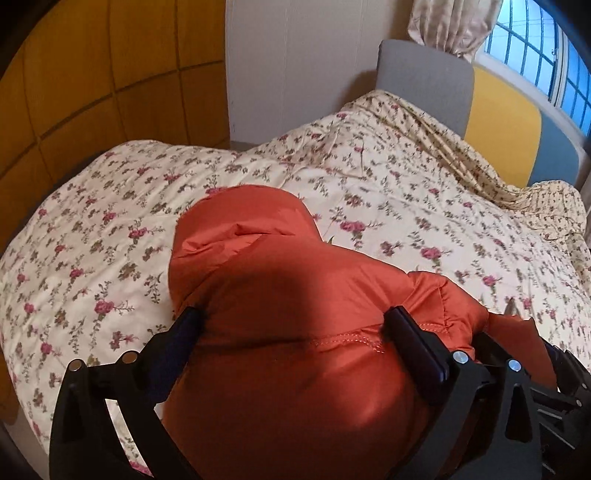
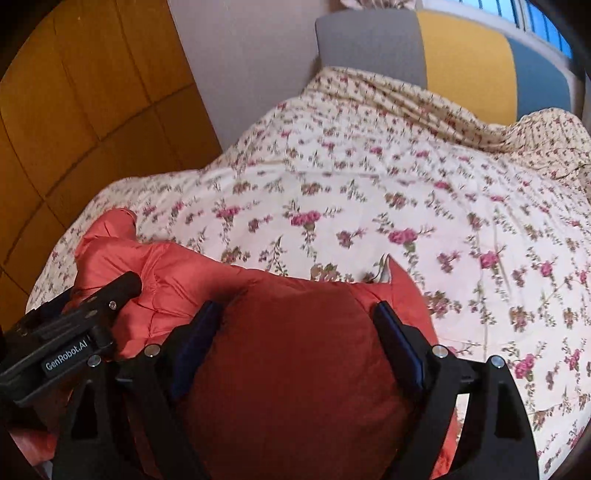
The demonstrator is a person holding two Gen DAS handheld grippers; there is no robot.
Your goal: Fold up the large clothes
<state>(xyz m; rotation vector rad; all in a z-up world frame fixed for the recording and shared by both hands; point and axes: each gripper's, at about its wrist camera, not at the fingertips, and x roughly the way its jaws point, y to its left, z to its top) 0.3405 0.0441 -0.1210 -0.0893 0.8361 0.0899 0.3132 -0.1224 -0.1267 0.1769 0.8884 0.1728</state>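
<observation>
We have a puffy orange jacket (image 1: 280, 295) bunched on the flowered bedspread (image 1: 388, 206), near the foot of the bed. Its padding makes it soft, light and springy, and the shiny shell looks slippery, so thin pinches would likely slide off. We judge the stitched seams and hems the surest places to take hold.

The left gripper (image 1: 295, 321) has its fingers spread wide with a thick roll of jacket between them. They flank it closely, though we cannot be sure from this angle whether they press it. The right gripper (image 2: 295, 314) likewise stands wide apart around a fat red-orange bulge of the jacket (image 2: 295, 369), and its grip is just as hard to judge.

The two grippers sit close together, so they could knock each other. The rumpled bedspread may snag the fabric. The headboard (image 1: 495, 107), wooden wardrobe (image 1: 92, 74) and curtain (image 1: 450, 22) stand well apart.
</observation>
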